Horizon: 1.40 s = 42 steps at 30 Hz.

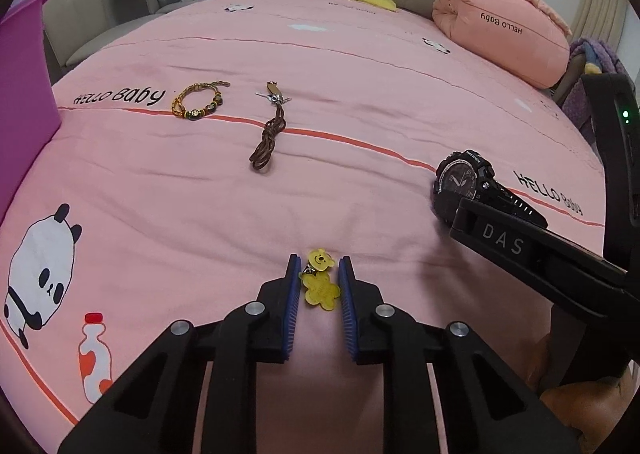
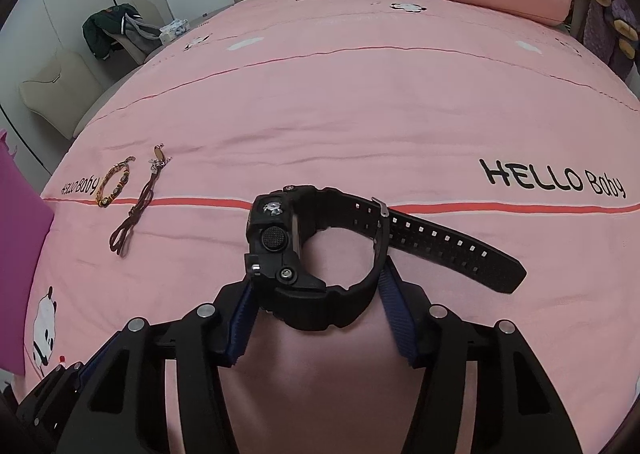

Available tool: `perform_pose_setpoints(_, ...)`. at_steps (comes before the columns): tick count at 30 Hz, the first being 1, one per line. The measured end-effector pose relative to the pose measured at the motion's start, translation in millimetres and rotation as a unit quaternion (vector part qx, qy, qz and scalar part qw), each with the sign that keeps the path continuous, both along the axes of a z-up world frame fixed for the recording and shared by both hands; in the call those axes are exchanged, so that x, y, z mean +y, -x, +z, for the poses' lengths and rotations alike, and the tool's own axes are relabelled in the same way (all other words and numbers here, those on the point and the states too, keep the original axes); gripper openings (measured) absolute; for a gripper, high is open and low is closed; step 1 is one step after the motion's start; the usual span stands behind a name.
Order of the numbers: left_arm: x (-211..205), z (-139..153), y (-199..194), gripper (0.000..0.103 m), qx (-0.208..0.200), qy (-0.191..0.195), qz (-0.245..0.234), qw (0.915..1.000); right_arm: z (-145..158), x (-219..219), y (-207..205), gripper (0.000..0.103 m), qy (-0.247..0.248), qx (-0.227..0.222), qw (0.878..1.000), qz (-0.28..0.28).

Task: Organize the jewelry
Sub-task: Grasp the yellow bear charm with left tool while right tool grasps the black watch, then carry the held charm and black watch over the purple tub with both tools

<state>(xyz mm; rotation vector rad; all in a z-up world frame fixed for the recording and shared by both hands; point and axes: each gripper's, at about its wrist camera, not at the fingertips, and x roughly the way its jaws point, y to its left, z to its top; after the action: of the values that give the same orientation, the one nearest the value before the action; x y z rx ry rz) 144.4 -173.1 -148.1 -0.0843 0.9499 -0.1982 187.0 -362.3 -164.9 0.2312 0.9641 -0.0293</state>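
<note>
Even, soft indoor light is seen in both views; no glare noted. Faint shadows are cast on the bed (image 1: 360,102) beneath the fingers (image 1: 294,294). Strong fisheye bending and dark vignetted corners are recorded. Focus is sharp centrally, slightly softened toward edges.

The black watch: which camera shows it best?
The right wrist view: the black watch fills the centre between the right hand-held gripper's pads, case side and perforated strap clear. The left wrist view shows its dial small at the edge, strap partly hidden.
</note>
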Motion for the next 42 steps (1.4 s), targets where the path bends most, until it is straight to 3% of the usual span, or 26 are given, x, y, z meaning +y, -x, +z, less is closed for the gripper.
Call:
perform_pose_setpoints(2, 3.2, 2.7, 0.6, 0.013, 0.004, 0.008, -0.009, 0.9999, 0.8, 0.2, 3.6, 0.055, -0.002, -0.002, 1.000, -0.003)
perform_pose_setpoints(9, 12.3, 11.9, 7.5, 0.011, 0.008, 0.019, -0.020, 0.9996, 7.2, 0.1, 22.4, 0.054, -0.008, -0.004, 1.000, -0.013)
perform_pose_setpoints(19, 26.2, 49.5, 30.8, 0.011, -0.019, 0.025, -0.056, 0.9979, 29.7, 3.7, 67.6, 0.053, -0.017, -0.017, 0.999, -0.022)
perform_pose_setpoints(30, 72.7, 106.0, 67.6, 0.011, -0.060, 0.025, -0.073, 0.9952, 95.8, 38.7, 123.1, 0.053, -0.031, -0.079, 0.996, -0.015)
perform_pose_setpoints(42, 167.4, 168.6, 110.6, 0.011, -0.121, 0.013, -0.048, 0.9914, 171.2, 138.7, 157.6, 0.053, -0.045, -0.123, 0.990, 0.059)
